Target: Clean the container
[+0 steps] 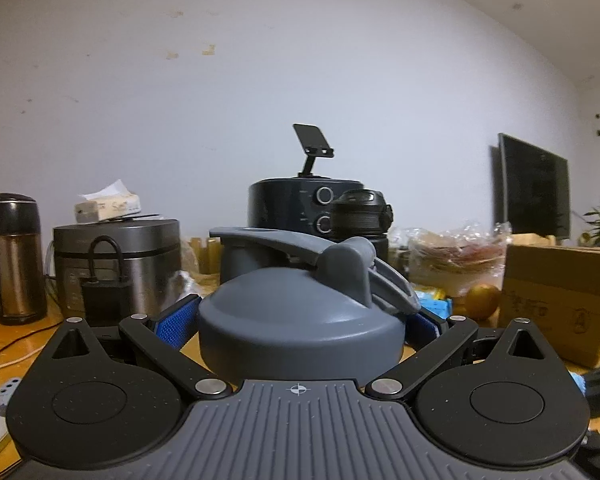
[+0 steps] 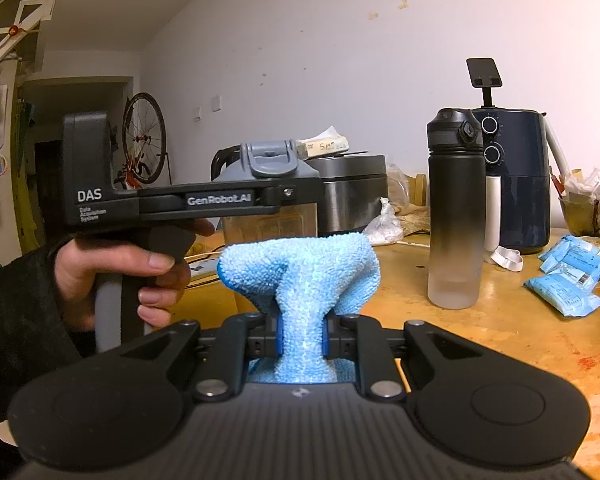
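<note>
The container is a clear jug with a grey lid [image 1: 300, 316] and a flip cap. My left gripper [image 1: 300, 326] is shut on it just under the lid, blue pads [image 1: 176, 320] on either side. In the right wrist view the same jug [image 2: 270, 208] stands upright on the table, held by the left gripper seen from the side. My right gripper [image 2: 302, 340] is shut on a light blue microfibre cloth [image 2: 300, 272], which bulges out in front of the fingers, just short of the jug's near side.
On the wooden table [image 2: 480, 332]: a black water bottle [image 2: 456, 208], a dark blue air fryer [image 2: 516, 180], a steel rice cooker [image 1: 116, 264], a kettle [image 1: 14, 256], blue packets [image 2: 568, 276], a cardboard box [image 1: 560, 296], food bags, a white cable.
</note>
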`<state>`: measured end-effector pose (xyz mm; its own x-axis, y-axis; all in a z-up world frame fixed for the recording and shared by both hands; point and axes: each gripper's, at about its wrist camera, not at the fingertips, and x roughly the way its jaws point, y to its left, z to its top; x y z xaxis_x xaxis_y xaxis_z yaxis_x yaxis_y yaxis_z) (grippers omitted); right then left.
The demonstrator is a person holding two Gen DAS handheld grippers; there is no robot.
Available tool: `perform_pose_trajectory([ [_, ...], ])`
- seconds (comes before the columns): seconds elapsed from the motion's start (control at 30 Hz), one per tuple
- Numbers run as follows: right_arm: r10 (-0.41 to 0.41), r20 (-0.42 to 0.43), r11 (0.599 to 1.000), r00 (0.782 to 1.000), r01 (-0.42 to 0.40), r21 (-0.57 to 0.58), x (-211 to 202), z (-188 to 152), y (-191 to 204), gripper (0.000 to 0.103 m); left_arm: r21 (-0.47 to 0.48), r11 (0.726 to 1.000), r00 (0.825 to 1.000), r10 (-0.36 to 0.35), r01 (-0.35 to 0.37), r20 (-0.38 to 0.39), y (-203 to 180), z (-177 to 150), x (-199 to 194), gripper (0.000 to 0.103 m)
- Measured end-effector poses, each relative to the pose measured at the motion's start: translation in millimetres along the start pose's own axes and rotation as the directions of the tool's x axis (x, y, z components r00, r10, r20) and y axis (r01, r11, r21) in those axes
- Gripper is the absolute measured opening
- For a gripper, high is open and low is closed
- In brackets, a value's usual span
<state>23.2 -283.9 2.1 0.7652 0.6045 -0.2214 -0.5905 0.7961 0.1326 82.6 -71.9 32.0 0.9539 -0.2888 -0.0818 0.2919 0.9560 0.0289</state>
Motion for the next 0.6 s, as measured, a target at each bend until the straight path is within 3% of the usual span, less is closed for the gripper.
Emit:
perform_pose_trajectory([
  [0.3,0.001,0.000,1.000,1.000,-0.001,0.006,-2,-3,1,0.013,0.000,0.987,0.987,0.159,-0.159,0.009,-19,3,2,0.103],
  [0.6,0.003,0.001,1.000,1.000,-0.003,0.014,-3,-4,1,0.013,-0.004,0.955,0.955,0.295,-0.295,0.009,-37,4,5,0.103],
])
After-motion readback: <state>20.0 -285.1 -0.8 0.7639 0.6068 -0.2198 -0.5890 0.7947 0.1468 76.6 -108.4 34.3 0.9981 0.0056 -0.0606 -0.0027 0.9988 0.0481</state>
